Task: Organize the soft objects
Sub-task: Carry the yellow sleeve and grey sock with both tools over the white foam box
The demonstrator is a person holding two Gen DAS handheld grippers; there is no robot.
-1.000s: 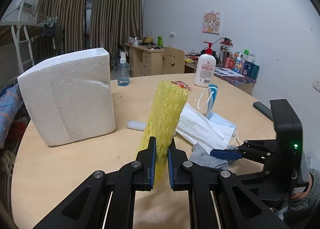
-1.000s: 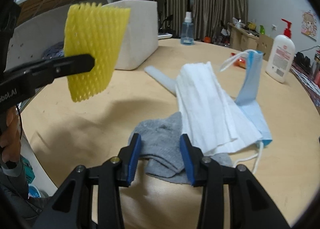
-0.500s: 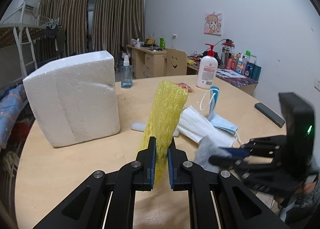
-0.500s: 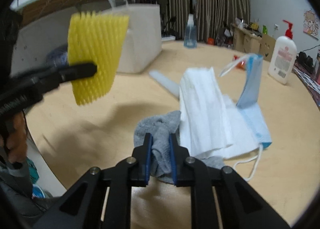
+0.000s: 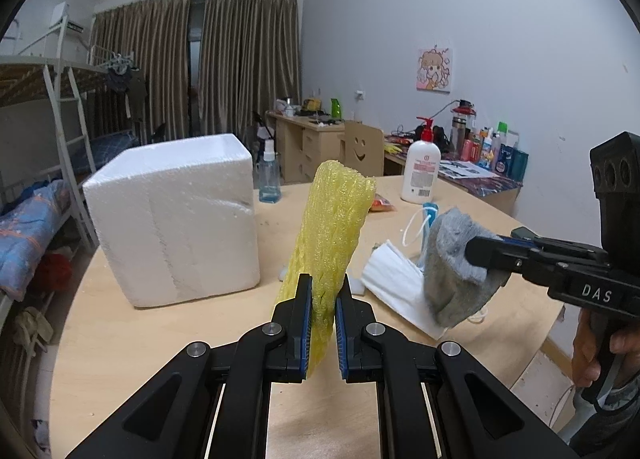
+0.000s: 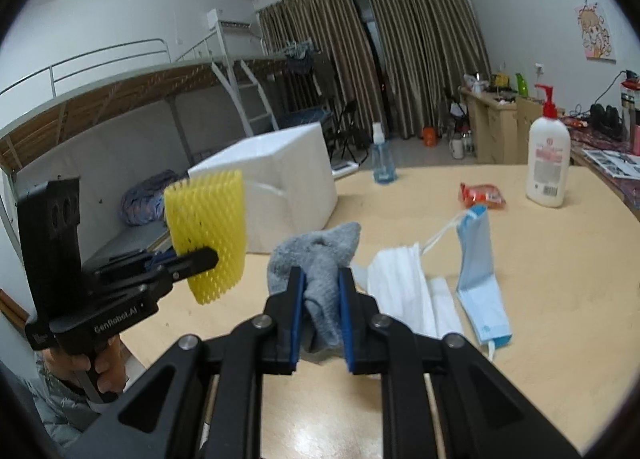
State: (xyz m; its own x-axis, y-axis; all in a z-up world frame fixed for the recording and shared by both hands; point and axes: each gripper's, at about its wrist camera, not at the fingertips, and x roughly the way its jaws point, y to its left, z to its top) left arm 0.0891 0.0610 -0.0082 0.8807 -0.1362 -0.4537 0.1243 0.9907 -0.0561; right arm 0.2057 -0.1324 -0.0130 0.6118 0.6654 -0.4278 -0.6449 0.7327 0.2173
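- Left gripper [image 5: 323, 333], lower centre of the left wrist view: its blue-lined jaws are pressed onto the lower end of a yellow foam mesh sleeve [image 5: 332, 235], which stands nearly upright out of the jaws and leans slightly toward the right of the frame.
- In the right wrist view the same sleeve appears at centre left, clear of the round light wooden table [image 6: 560, 259], pinched near its lower edge.
- Right gripper [image 6: 322, 323], lower centre of its own view: the jaws are clamped on a crumpled grey knitted sock [image 6: 316, 259]; the sock bunches above the fingertips and a short tail hangs below them.
- In the left wrist view the sock hangs at centre right, above the table and in front of a white pleated face mask [image 5: 394, 279].
- The white mask and a light blue folded face mask [image 6: 478, 271] lie side by side on the table, right of the right gripper's jaws.
- A white polystyrene foam block [image 5: 176, 215] stands on the table at centre left, behind the yellow sleeve.
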